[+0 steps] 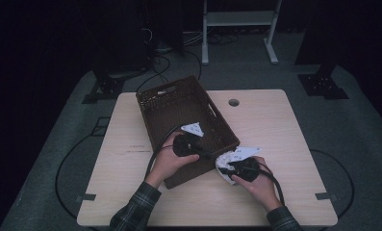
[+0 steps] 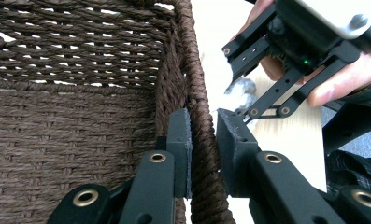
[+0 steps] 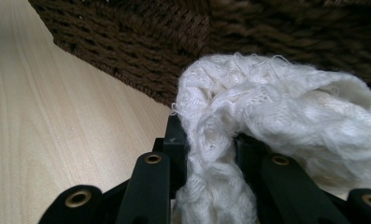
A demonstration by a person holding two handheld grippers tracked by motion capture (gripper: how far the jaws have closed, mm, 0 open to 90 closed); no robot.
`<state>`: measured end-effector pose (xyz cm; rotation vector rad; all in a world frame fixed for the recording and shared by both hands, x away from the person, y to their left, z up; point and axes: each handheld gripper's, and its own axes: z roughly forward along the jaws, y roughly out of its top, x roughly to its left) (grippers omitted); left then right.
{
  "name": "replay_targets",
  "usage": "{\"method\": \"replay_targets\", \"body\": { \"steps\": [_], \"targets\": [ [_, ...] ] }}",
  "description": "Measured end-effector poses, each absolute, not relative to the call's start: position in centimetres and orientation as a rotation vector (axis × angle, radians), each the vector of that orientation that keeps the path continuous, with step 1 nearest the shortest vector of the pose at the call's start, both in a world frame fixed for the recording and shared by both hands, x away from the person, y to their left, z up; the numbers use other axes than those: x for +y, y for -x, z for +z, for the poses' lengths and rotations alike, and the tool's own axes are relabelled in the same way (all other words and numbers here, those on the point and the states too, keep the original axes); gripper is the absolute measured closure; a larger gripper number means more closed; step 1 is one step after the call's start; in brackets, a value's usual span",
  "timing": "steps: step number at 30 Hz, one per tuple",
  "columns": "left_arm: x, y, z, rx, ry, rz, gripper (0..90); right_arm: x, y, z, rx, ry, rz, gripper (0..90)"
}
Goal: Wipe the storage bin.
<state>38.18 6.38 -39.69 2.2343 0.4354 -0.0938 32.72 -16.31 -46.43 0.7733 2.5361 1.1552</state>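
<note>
On the tabletop: a light wooden tabletop (image 1: 131, 159) carries a dark brown woven basket (image 1: 179, 110), set askew, one corner toward the far left, its near corner close to the person's hands.
Basket: open at the top; one handle slot shows in its far short wall; the weave fills the left gripper view (image 2: 71, 93).
Left claw: the left claw (image 1: 205, 153) reaches over the basket's near end; in the left gripper view (image 2: 204, 140) its two black pads stand one on each side of the basket's right-hand rim, the rope-like edge pinched between them, so the claw is narrow and closed on the basket wall.
Right claw: the right claw (image 1: 229, 166) lies just outside the basket's near right wall, above the tabletop's near edge; seen from its own camera (image 3: 211, 154), the jaws are closed on a white knitted cloth (image 3: 267, 112).
Cloth: white, loosely knitted, bunched; it rises from between the right jaws and folds over to the right in the right gripper view, just in front of the basket's outer wall; from above it shows as a pale bundle (image 1: 223, 162) beside the basket; whether it touches the wall I cannot tell.
Hands: the left hand (image 1: 167, 161) and right hand (image 1: 256, 185) come from the near edge, sleeves in plaid.
Far edge: a round hole (image 1: 234, 102) in the tabletop, well apart from the basket.
</note>
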Motion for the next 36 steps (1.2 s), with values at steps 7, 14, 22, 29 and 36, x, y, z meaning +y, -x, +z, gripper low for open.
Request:
{"method": "replay_targets", "body": {
  "steps": [7, 14, 22, 29, 36],
  "targets": [
    [6.4, -38.2, -39.7, 0.435, -2.234, -0.094, 75.3, -16.1, -33.0, -47.3, 2.574, -0.780, 1.110, 71.8],
    [6.4, -38.2, -39.7, 0.430, -2.235, -0.092, 75.3, -16.0, -32.7, -47.2, 2.573, -0.774, 1.105, 71.8],
    [6.4, -38.2, -39.7, 0.437, -2.234, -0.096, 75.4, -15.9, -31.1, -45.1, 2.506, -0.721, 1.234, 71.7],
    [6.4, -38.2, -39.7, 0.434, -2.234, -0.094, 75.4, -16.0, -30.1, -43.5, 2.452, -0.680, 1.294, 71.7],
    [6.4, -38.2, -39.7, 0.435, -2.234, -0.095, 75.5, -15.3, -30.6, -43.6, 2.468, -0.668, 1.277, 71.8]
  ]
}}
